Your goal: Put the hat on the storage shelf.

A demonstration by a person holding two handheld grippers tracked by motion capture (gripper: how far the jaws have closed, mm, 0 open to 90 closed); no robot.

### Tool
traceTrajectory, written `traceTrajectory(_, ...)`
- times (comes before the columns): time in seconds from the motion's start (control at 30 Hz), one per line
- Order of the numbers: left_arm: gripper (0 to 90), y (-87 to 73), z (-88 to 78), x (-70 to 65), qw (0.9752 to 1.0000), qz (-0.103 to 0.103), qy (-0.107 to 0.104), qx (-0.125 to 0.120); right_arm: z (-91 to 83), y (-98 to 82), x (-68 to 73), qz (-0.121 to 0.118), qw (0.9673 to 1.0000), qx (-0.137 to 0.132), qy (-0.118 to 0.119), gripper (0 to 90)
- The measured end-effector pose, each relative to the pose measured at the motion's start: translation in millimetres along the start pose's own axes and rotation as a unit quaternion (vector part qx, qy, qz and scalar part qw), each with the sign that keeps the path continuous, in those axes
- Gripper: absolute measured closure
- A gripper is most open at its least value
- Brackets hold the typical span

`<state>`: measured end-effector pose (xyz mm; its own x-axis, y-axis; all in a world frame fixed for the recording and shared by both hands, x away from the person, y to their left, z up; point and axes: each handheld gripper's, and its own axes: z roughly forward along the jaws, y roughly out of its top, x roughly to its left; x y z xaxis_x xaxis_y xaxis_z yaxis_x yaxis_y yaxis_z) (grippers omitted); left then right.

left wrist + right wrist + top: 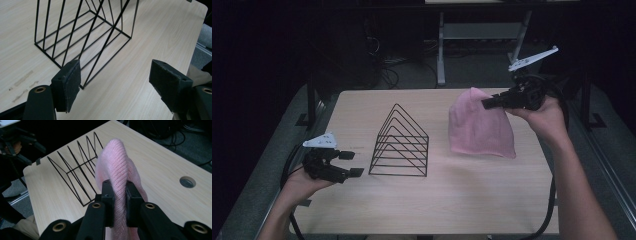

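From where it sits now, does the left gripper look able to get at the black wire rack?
Probably yes. The left gripper is open and empty, just left of the wire rack, with bare table between them and nothing blocking.

The right gripper has its jaws clamped on a pink knitted hat above the worktop, black wire rack behind.

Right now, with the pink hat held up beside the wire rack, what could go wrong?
1. The right hand-held gripper pinches only one fold of the pink hat, so the knit might slip out.
2. The hanging hat could snag on the wire rack nearby.
3. The left hand-held gripper is open close to the rack and might knock it.
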<state>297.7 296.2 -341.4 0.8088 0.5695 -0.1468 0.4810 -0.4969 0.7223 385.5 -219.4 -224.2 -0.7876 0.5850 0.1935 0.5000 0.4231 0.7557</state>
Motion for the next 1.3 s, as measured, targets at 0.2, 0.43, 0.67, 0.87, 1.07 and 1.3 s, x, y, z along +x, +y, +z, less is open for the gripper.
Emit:
traceTrajectory(0.2,25.6,18.6,-4.3,-0.7,0.9999,0.015,-0.008,-0.002,-5.6,17.6,14.3,-0.020,0.9998,-0.007,0.007,80.4)
traceTrajectory(0.43,25.6,38.7,-10.7,-2.2,0.9995,0.028,-0.016,-0.003,-11.8,41.9,31.0,-0.041,0.9990,-0.015,0.010,80.4)
traceTrajectory(0.67,25.6,55.6,-14.6,-3.4,0.9989,0.041,-0.023,-0.002,-10.8,66.5,47.0,-0.062,0.9978,-0.015,0.015,80.3)
traceTrajectory(0.87,25.6,69.1,-17.4,-4.5,0.9981,0.052,-0.035,-0.001,-6.4,85.8,59.9,-0.084,0.9961,-0.014,0.022,80.3)
traceTrajectory(1.07,25.6,81.2,-20.6,-5.7,0.9973,0.058,-0.044,0.000,-2.9,101.7,72.9,-0.101,0.9943,-0.018,0.030,80.4)
traceTrajectory(1.3,25.7,95.9,-23.1,-7.4,0.9962,0.070,-0.052,-0.003,0.1,120.1,89.5,-0.118,0.9917,-0.026,0.044,80.4)
